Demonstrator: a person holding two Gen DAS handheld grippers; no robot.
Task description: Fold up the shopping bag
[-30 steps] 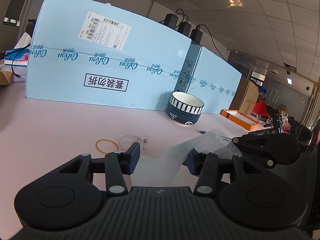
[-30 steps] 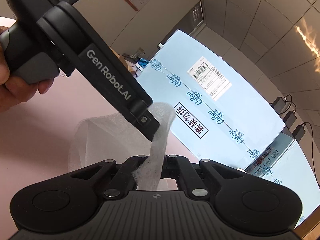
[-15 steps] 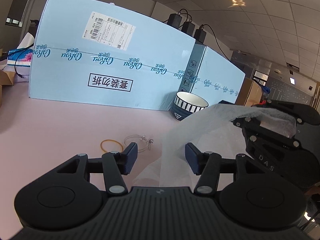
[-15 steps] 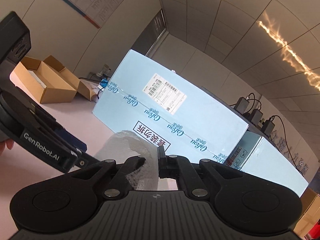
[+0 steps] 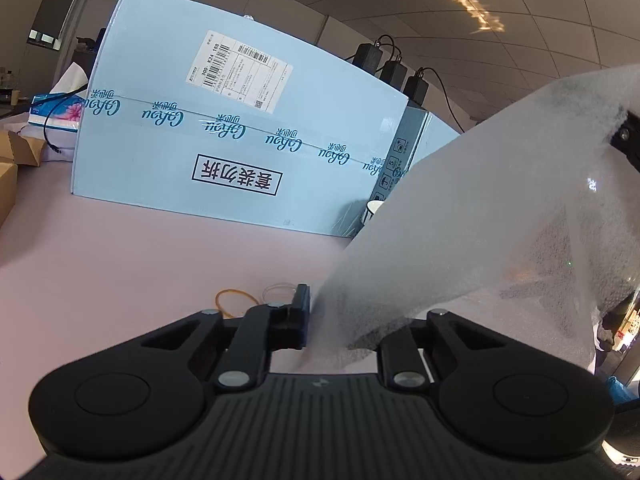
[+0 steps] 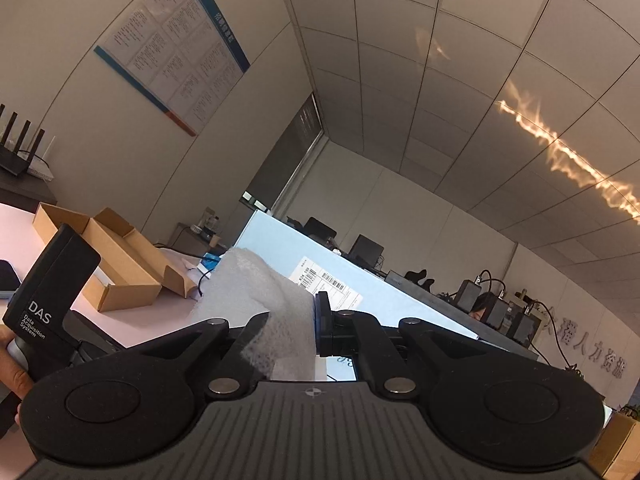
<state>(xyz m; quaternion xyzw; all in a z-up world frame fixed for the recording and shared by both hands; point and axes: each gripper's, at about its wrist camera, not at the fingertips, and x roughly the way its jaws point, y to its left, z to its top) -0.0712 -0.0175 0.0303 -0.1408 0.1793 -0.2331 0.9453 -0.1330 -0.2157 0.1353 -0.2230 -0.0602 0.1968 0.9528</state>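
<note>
The shopping bag (image 5: 480, 216) is thin, white and translucent. In the left wrist view it hangs lifted above the pink table and drapes down across my left gripper (image 5: 340, 320), hiding the right finger; whether the jaws are shut on it is not visible. The right gripper's tip (image 5: 628, 140) shows at the bag's upper right edge. In the right wrist view my right gripper (image 6: 292, 328) is shut on a bunched part of the bag (image 6: 256, 292), tilted up toward the ceiling. The left gripper's body (image 6: 52, 304) is at the lower left.
A large light blue carton (image 5: 240, 140) stands on the pink table (image 5: 120, 264) behind the bag. An orange rubber band (image 5: 234, 300) and a clear ring (image 5: 280, 290) lie near my left fingers. A bowl's rim (image 5: 376, 208) peeks out beside the bag. Open cardboard boxes (image 6: 116, 256) lie at the left.
The right gripper has lifted the bag higher and tilted upward. The bag now spreads over the left gripper's right side, hiding the bowl. The left jaws have narrowed.
</note>
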